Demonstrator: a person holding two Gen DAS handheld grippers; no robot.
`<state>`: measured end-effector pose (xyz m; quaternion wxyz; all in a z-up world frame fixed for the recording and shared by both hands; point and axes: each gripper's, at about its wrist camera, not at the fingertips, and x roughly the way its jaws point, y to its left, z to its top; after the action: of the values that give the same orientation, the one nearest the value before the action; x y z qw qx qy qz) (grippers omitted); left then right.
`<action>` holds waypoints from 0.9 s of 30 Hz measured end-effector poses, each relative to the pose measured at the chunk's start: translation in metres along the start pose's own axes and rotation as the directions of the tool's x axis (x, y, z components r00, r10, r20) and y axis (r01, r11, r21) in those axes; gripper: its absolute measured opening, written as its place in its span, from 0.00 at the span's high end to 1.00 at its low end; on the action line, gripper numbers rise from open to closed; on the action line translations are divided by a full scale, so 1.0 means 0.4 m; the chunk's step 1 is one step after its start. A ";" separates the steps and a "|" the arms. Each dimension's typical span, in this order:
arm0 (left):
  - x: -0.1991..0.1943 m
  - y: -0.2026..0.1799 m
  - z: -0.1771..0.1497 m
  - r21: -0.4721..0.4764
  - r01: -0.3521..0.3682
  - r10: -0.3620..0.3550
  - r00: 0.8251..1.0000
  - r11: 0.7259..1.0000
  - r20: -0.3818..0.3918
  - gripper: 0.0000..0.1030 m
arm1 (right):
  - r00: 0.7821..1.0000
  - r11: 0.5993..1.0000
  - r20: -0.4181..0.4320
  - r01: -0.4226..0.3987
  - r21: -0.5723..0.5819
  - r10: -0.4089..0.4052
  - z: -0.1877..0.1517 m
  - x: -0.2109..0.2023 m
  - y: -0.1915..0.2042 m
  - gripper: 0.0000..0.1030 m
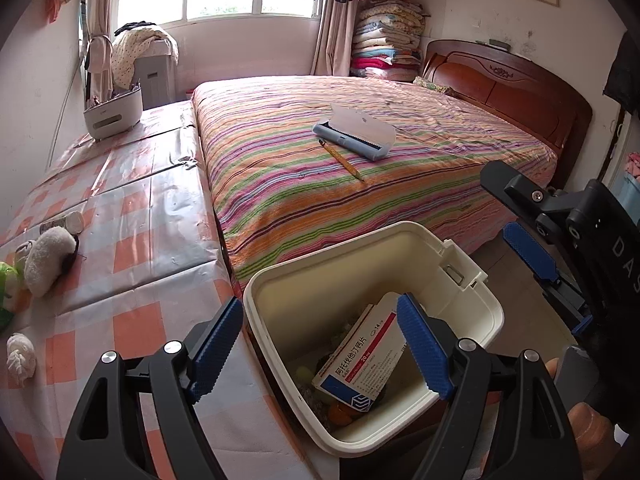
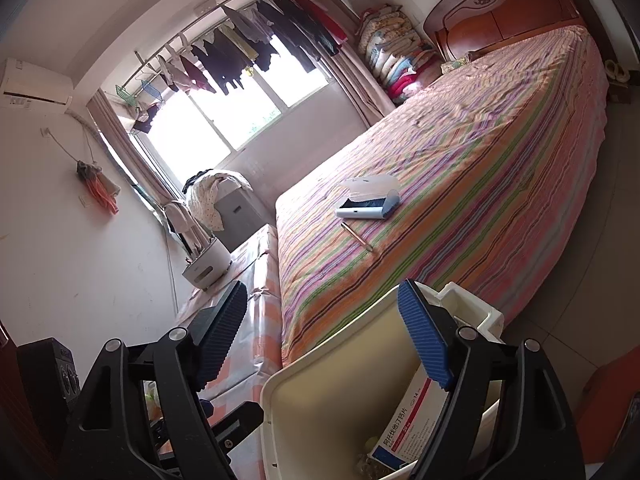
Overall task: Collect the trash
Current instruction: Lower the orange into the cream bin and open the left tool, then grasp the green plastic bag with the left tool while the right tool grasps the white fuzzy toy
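Note:
A cream plastic bin (image 1: 472,276) stands at the foot of the bed, its rim also in the right wrist view (image 2: 320,364). A white, blue and red medicine box (image 1: 360,356) lies slanted inside it on other scraps, and shows again in the right wrist view (image 2: 416,420). My left gripper (image 1: 320,306) hangs open over the bin's mouth, and its blue pads touch nothing. My right gripper (image 2: 323,288) is open too, above the bin's far rim. One of its blue pads (image 1: 528,252) shows to the right of the bin. A crumpled white tissue (image 1: 20,354) lies on the checked cloth at left.
The checked orange-and-white surface (image 1: 132,240) left of the bed holds a white plush toy (image 1: 48,260), a small bottle (image 1: 66,222) and a white appliance (image 1: 114,114). On the striped bed (image 1: 440,168) lie a blue-grey case (image 1: 352,132) and a pencil (image 1: 342,160). A hand (image 1: 588,420) grips at lower right.

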<state>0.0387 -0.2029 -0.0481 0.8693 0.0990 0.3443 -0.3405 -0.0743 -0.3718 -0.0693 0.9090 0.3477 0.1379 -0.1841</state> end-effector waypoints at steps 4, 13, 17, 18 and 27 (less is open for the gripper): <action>-0.039 0.041 -0.001 -0.003 -0.040 0.040 0.999 0.999 0.026 0.25 | 1.000 1.000 -0.014 -0.007 -0.016 0.007 -0.010 0.010 0.019 0.23; -0.138 0.212 -0.010 -0.091 -0.177 0.185 0.980 0.980 0.078 0.25 | 0.997 0.997 -0.068 -0.025 -0.074 0.020 -0.050 0.046 0.083 0.23; -0.183 0.317 -0.025 -0.157 -0.234 0.249 0.965 0.960 0.086 0.25 | 0.995 0.994 -0.093 -0.039 -0.102 0.029 -0.072 0.063 0.117 0.23; -0.194 0.347 -0.028 -0.175 -0.246 0.264 0.960 0.953 0.088 0.25 | 0.995 0.993 -0.098 -0.042 -0.110 0.031 -0.078 0.067 0.127 0.23; -0.299 0.626 -0.061 -0.297 -0.326 0.377 0.917 0.897 0.131 0.25 | 0.986 0.981 -0.159 -0.068 -0.180 0.039 -0.142 0.112 0.217 0.22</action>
<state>0.1277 0.0572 -0.0020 0.9501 0.0085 0.2811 -0.1349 -0.0040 -0.2839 -0.0766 0.9284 0.2787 0.2153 -0.1182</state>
